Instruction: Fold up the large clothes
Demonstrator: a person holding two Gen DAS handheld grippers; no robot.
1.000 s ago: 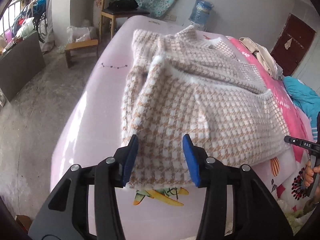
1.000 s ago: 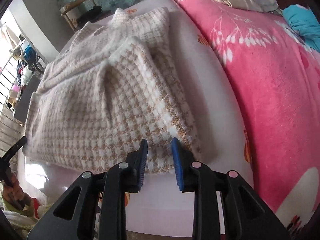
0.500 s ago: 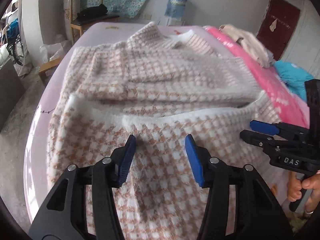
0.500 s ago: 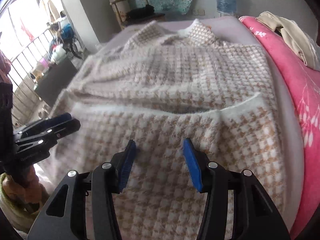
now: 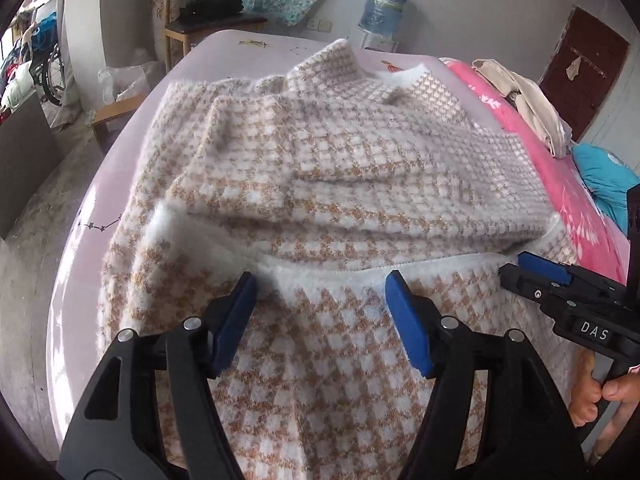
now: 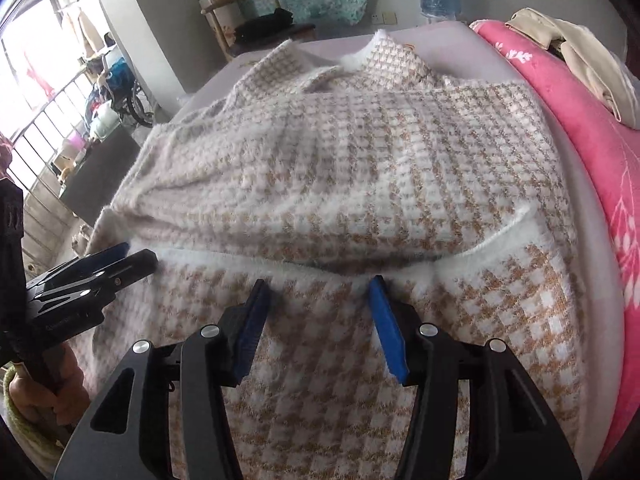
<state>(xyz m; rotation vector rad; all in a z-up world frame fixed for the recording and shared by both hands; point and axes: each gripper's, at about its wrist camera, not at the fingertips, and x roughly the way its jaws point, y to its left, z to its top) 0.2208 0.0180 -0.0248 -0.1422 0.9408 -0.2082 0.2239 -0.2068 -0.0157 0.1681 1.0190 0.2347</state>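
Note:
A beige-and-white houndstooth sweater [image 5: 360, 160] lies spread on the pale pink bed [image 5: 88, 216]. Its lower part is folded up over the body, and the white hem [image 5: 320, 268] runs across just past my fingertips. My left gripper [image 5: 320, 278] hovers over that folded part; its jaws are opening and only flat fabric lies beneath them. My right gripper [image 6: 319, 282] hangs open over the same flap [image 6: 328, 360], gripping nothing. Each gripper shows in the other's view: the right one [image 5: 536, 276] at the flap's right end, the left one [image 6: 120, 258] at its left end.
A pink floral blanket [image 6: 600, 128] covers the bed's right side, with a beige garment [image 6: 580, 52] and a blue one [image 5: 604, 176] on it. Beyond the bed's far end stand a wooden chair [image 5: 208, 20] and a water bottle [image 5: 384, 4]. Bare concrete floor [image 5: 36, 208] lies left.
Both grippers moved from the sweater's near corners inward over the folded flap, up to the white hem. Both sets of jaws spread wider, the left still more in the last half second.

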